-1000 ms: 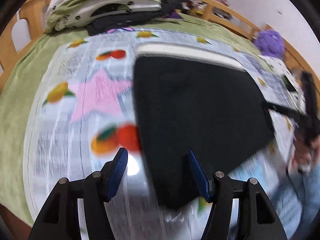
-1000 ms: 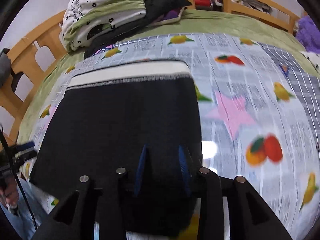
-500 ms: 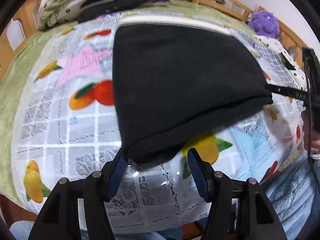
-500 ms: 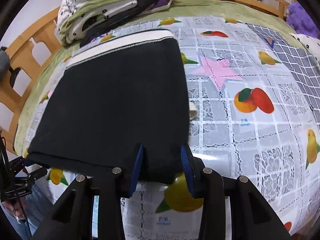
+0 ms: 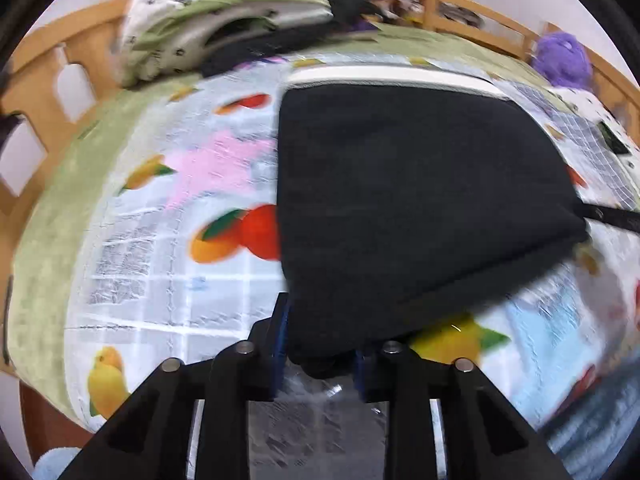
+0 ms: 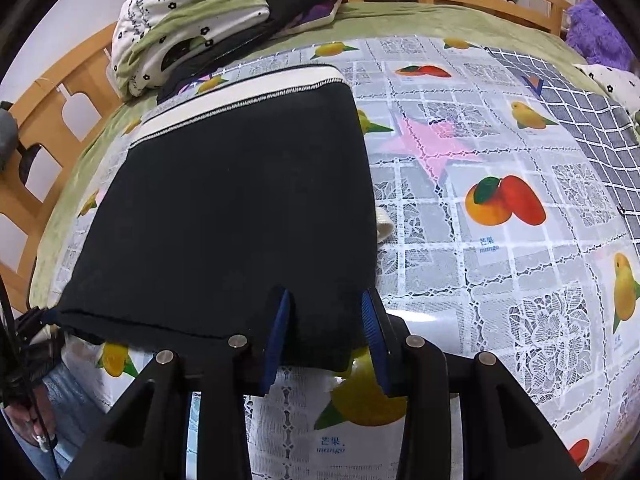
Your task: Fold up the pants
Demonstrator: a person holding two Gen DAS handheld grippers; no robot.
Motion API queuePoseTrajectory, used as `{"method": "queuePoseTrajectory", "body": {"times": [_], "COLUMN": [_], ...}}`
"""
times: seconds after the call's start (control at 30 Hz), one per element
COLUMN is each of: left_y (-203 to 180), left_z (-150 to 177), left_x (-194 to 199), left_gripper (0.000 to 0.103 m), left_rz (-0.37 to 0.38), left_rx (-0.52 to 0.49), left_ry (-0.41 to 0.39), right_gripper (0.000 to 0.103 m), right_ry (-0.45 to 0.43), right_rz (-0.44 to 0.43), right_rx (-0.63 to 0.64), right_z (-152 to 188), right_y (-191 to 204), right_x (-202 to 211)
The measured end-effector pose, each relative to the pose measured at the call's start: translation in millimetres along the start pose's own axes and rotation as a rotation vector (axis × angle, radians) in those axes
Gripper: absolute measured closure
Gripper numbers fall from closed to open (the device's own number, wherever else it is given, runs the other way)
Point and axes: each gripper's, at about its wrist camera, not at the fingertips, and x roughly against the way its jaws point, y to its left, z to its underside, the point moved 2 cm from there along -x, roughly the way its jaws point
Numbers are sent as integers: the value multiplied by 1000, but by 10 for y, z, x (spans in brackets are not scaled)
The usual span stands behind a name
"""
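A bed [image 6: 248,12] is covered by a fruit-print cloth [image 6: 500,208], on which black folded pants [image 6: 240,208] are laid, white waistband far. Their near-left corner is pinched by the left gripper [image 5: 320,344], whose jaws have just been closing; the near-right corner is clamped by the right gripper [image 6: 324,332].

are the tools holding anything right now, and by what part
Both hold the black pants by the near folded edge: the left tool has just closed on its near corner, the right tool grips the other near corner.
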Motion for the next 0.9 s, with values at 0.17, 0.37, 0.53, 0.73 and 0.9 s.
{"method": "queuePoseTrajectory", "body": {"times": [0.17, 0.37, 0.53, 0.73, 0.9], "left_y": [39, -165, -113, -7, -93], "left_z": [44, 174, 175, 91, -107], "left_x": [26, -89, 164, 430, 401], "left_gripper": [76, 59, 59, 59, 59], "left_rz": [27, 59, 177, 269, 243], "left_rx": [6, -62, -60, -29, -20], "left_ry": [-8, 87, 59, 7, 24], "right_gripper": [65, 65, 66, 67, 67], "right_ry": [5, 12, 12, -102, -93], "right_rz": [3, -11, -9, -46, -56], "right_rx": [9, -8, 11, 18, 58], "right_z": [20, 17, 19, -45, -82], "right_y": [16, -11, 3, 49, 180], "right_x": [-21, -25, 14, 266, 231]}}
